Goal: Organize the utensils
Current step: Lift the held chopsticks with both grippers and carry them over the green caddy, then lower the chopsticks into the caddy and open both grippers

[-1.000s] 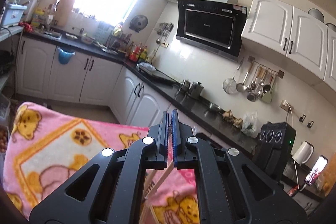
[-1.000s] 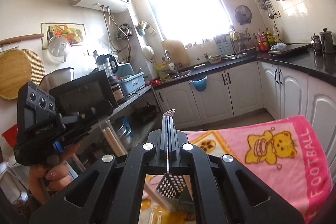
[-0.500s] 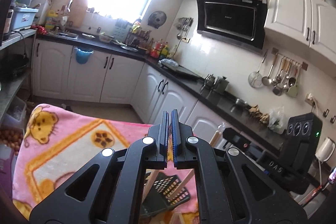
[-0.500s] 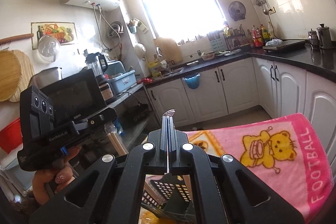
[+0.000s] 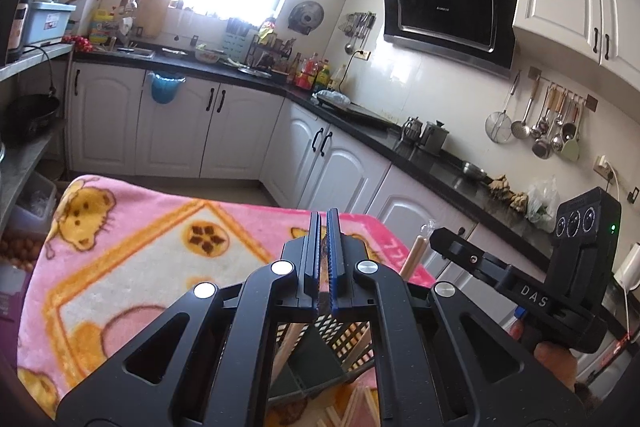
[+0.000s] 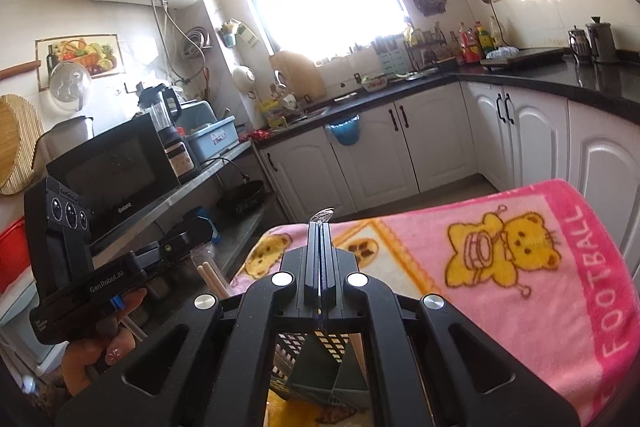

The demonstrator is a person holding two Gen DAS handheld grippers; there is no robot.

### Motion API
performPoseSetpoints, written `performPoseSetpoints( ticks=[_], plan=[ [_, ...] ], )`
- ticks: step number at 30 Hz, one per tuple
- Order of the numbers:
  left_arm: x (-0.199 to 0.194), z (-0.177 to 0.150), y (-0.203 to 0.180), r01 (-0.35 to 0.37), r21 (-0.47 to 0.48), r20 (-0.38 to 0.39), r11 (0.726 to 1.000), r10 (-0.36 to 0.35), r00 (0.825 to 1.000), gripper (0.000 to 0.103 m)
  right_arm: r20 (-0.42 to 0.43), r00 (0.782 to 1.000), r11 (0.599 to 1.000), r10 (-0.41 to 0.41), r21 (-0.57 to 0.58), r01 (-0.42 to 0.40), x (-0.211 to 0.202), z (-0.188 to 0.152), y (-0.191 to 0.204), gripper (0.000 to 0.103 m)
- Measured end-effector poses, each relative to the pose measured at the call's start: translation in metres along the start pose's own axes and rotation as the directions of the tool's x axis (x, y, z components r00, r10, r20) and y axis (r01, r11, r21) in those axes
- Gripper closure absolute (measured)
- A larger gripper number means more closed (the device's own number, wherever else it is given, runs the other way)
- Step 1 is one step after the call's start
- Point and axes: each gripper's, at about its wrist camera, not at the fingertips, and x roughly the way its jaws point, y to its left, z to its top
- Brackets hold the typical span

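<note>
Right gripper [image 6: 319,227]: jaws clamped on a thin metal utensil [image 6: 323,215] — its rounded tip projects just past the fingertips. Left gripper [image 5: 323,219]: jaws nearly together with a narrow gap; whether they grip anything cannot be told. Both sit above a dark slotted utensil basket [image 5: 340,337] holding wooden chopsticks [image 5: 414,259] — basket on the pink blanket [image 5: 132,247]
</note>
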Motion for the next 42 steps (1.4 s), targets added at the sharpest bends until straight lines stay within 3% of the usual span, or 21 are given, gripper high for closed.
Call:
performPoseSetpoints(
  ticks=[8, 12, 17, 24, 33, 42],
  plan=[
    [0.006, -0.013, 0.01, -0.021, -0.007, -0.025, 1.0, 0.021, 0.999, 0.102, -0.027, 0.999, 1.0, -0.026, 0.007, 0.026, 0.003, -0.009, -0.003, 0.101],
    [0.005, -0.017, 0.014, -0.032, -0.016, -0.03, 0.999, 0.031, 0.999, 0.1, -0.01, 0.999, 0.999, -0.043, 0.006, 0.043, -0.003, -0.012, -0.005, 0.071],
    [0.0, -0.02, 0.017, -0.048, -0.013, -0.022, 0.999, 0.047, 0.999, 0.087, -0.007, 0.998, 0.998, -0.056, 0.016, 0.056, -0.011, -0.015, -0.011, 0.068],
    [-0.016, -0.022, 0.023, -0.074, -0.022, 0.005, 0.997, 0.074, 0.997, 0.049, -0.005, 0.994, 0.994, -0.107, -0.013, 0.107, -0.023, -0.02, -0.011, 0.054],
    [-0.044, -0.023, 0.025, -0.104, -0.028, 0.055, 0.994, 0.106, 0.993, 0.013, -0.012, 0.99, 0.989, -0.142, -0.048, 0.142, -0.039, -0.03, -0.01, 0.044],
    [-0.068, -0.036, 0.03, -0.142, -0.058, 0.075, 0.988, 0.146, 0.986, 0.011, -0.006, 0.984, 0.979, -0.179, -0.101, 0.177, -0.057, -0.046, -0.001, 0.036]
  ],
)
